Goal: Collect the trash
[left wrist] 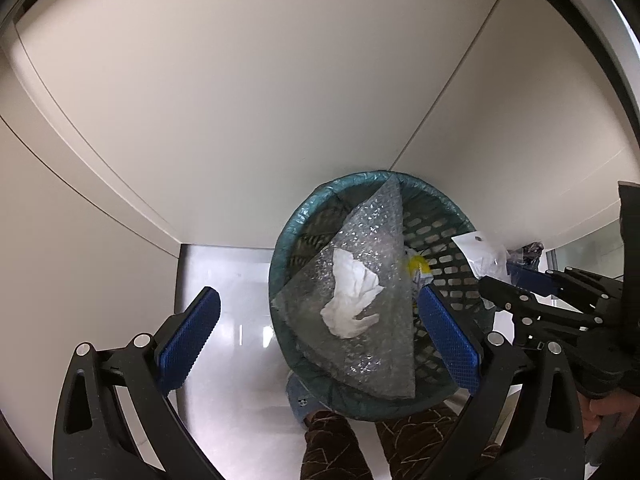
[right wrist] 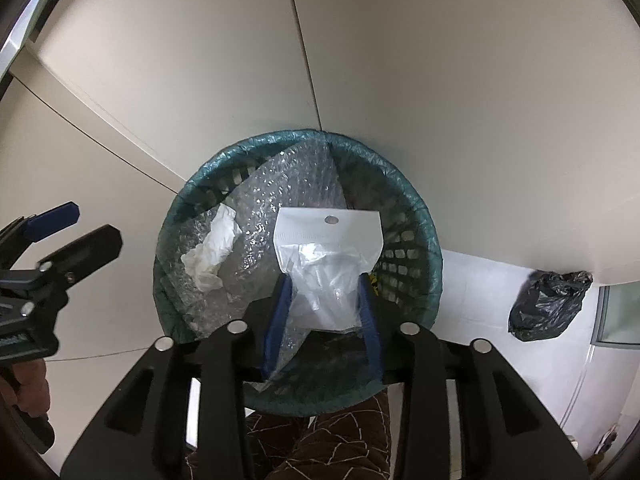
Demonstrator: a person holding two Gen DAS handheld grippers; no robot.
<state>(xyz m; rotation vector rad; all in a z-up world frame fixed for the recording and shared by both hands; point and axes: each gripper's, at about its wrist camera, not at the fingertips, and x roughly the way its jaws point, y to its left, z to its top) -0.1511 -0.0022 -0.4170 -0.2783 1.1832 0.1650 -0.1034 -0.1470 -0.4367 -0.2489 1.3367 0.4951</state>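
Observation:
A teal mesh waste bin [left wrist: 280,248] [right wrist: 432,248] stands on the floor against cream cabinet doors. A sheet of bubble wrap [left wrist: 372,340] [right wrist: 288,184] lies across its inside, with a crumpled white tissue [left wrist: 352,296] [right wrist: 212,248] on top. My left gripper [left wrist: 318,292] [right wrist: 80,228] hovers over the bin, open wide, with nothing between its pads. My right gripper [right wrist: 326,280] [left wrist: 492,284] is over the bin's right half. A clear plastic packet [right wrist: 328,264] [left wrist: 480,252] with a white header sits pinched between its blue pads.
A yellow item [left wrist: 418,266] shows under the bubble wrap. A tied black rubbish bag [right wrist: 548,304] sits on the white floor at the right. The person's patterned trousers [left wrist: 332,448] [right wrist: 328,440] stand just below the bin. A hand [right wrist: 28,384] holds the left gripper.

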